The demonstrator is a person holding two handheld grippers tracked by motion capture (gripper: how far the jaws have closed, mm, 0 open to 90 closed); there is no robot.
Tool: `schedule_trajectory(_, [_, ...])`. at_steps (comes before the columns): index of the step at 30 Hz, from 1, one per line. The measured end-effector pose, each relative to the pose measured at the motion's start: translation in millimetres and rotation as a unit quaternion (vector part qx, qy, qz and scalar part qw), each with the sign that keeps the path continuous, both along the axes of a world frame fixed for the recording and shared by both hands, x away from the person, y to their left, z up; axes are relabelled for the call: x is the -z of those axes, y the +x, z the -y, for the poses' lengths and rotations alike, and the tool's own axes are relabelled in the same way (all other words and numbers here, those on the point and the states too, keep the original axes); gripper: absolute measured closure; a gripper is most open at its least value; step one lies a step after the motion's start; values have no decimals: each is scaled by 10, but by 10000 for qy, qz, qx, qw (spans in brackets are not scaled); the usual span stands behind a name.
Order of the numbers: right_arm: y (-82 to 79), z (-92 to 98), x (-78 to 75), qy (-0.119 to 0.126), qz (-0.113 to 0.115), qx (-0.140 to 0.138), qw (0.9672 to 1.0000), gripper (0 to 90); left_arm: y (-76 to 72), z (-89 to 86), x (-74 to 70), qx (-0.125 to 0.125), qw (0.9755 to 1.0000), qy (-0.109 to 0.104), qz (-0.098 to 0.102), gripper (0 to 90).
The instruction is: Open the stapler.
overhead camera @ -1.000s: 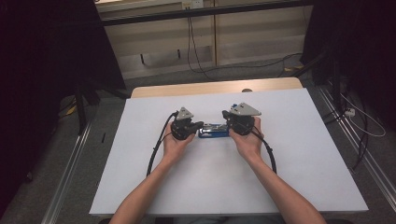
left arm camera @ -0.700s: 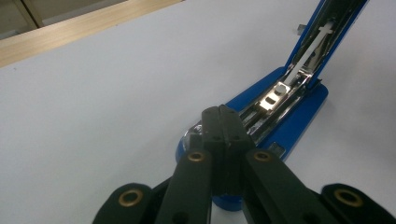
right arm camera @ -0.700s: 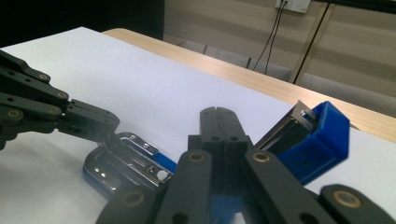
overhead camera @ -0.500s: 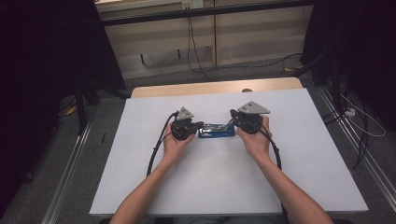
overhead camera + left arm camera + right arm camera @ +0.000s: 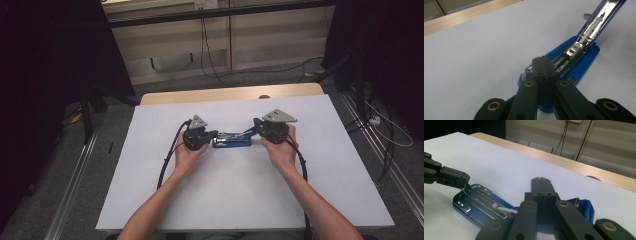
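A blue stapler [image 5: 231,141] lies hinged open in the middle of the white table top [image 5: 240,200]. My left gripper [image 5: 216,134] is shut, its tips resting on the stapler's left end; in the left gripper view the closed tips [image 5: 543,60] sit over the chrome magazine [image 5: 574,48], and the raised cover [image 5: 602,12] slants away to the upper right. My right gripper [image 5: 256,123] is shut too, with nothing between its jaws. In the right gripper view its tips [image 5: 540,180] lie against the blue cover [image 5: 587,210], and the left gripper [image 5: 465,181] touches the open base [image 5: 471,203].
A small loose metal piece [image 5: 586,15] lies on the table beyond the stapler. The table's wooden back edge [image 5: 230,93] runs behind both grippers. Cables [image 5: 167,160] trail from each gripper toward the person. Dark floor and rails flank the table.
My right gripper has shifted to the right, and the stapler's cover has swung farther away from its base. The left gripper has stayed put on the stapler's left end.
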State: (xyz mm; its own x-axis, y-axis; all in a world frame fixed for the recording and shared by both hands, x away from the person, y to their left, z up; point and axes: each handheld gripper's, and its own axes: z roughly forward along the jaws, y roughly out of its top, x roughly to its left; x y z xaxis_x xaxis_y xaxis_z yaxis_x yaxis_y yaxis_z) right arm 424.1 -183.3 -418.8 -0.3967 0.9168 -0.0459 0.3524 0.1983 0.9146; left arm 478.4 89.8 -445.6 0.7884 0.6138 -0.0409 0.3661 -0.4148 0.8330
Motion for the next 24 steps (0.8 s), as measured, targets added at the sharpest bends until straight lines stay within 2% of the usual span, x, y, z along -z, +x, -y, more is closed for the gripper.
schedule_trajectory(10, [-29,110,19,-59,-24,34,10000,900,-1,2,-1,-6,10000,-4,-11,900])
schedule_trajectory(13, [-49,163,42,-116,-36,138,9998,900,1,1,2,0,10000,-28,-26,900])
schedule_trajectory(24, [-75,289,119,-51,-118,142,9998,900,2,-2,1,-19,10000,-34,-59,900])
